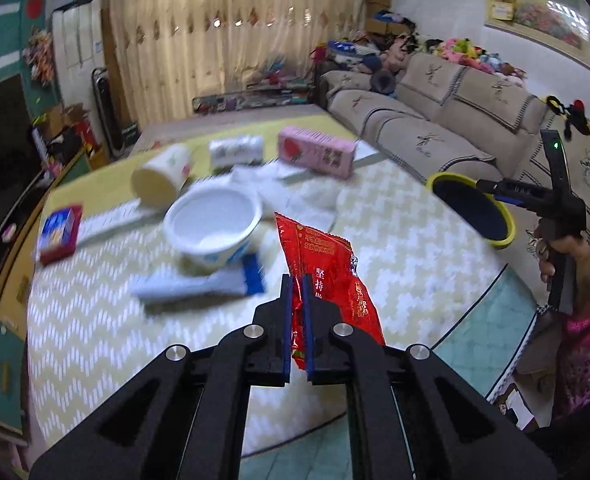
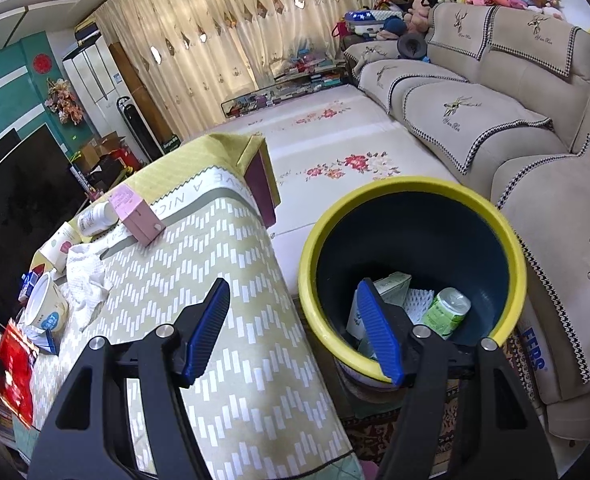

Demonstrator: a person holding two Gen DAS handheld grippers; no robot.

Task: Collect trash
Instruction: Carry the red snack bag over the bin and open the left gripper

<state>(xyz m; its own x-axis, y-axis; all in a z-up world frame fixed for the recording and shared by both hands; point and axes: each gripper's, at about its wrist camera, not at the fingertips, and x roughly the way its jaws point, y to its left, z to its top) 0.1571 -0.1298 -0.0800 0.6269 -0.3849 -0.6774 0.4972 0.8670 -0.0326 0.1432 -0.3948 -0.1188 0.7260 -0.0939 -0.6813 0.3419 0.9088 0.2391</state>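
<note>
In the left wrist view, the left tongs (image 1: 297, 280) are clenched on a red wrapper (image 1: 327, 264), which stands up between the blue pads and spreads to their right. Its lower edge is hidden behind the black arms. Beyond the tips, on the table (image 1: 395, 248) with its yellow patterned cloth, lie a white bowl (image 1: 211, 224), a tipped paper cup (image 1: 163, 174) and a pink box (image 1: 315, 152), all blurred. Far right, a hand (image 1: 555, 256) holds the right tongs (image 1: 495, 192) by the yellow-rimmed bin (image 1: 475, 208); their tips cannot be made out here.

In the right wrist view, the right tongs (image 2: 295, 312) stand released, nothing between the pads. The right pad overlaps the bin's near rim, covering some of the litter inside; a green can (image 2: 447, 310) shows. The wrapper appears at the far left edge, partly cut off.
</note>
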